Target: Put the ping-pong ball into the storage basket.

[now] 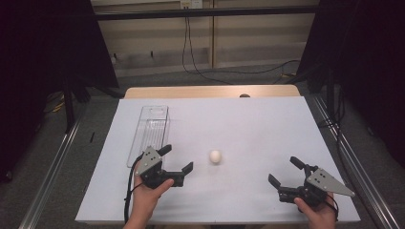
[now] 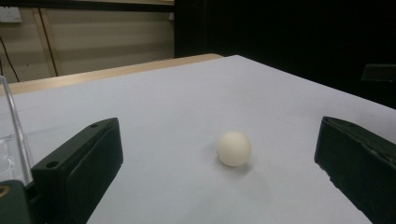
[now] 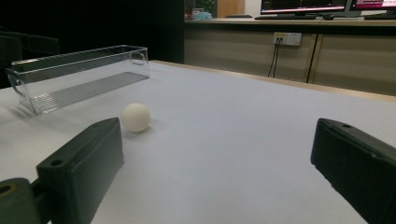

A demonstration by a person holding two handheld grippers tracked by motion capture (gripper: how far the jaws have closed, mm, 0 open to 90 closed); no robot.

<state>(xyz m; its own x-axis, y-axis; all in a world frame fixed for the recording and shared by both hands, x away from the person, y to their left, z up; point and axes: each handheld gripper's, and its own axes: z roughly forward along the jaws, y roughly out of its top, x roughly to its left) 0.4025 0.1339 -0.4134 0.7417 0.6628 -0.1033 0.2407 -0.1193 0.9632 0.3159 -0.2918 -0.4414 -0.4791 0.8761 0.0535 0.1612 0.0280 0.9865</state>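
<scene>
I've got the left gripper [image 1: 180, 159] wide open and empty near the desk's [image 1: 248, 119] front edge, the ball [image 1: 215, 156] just ahead of its jaws. Right gripper [image 1: 285, 171] spread wide too, empty, by the front right corner. Bin [image 1: 149, 133] along the left edge.

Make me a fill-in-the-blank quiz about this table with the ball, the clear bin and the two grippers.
1. The white ball rests on the ____ sheet covering the table.
2. The clear bin holds ____.
3. The gripper nearer the bin is the ____ gripper.
4. The fingers of the right gripper are ____, gripping nothing.

Missing words: white; nothing; left; open
</scene>
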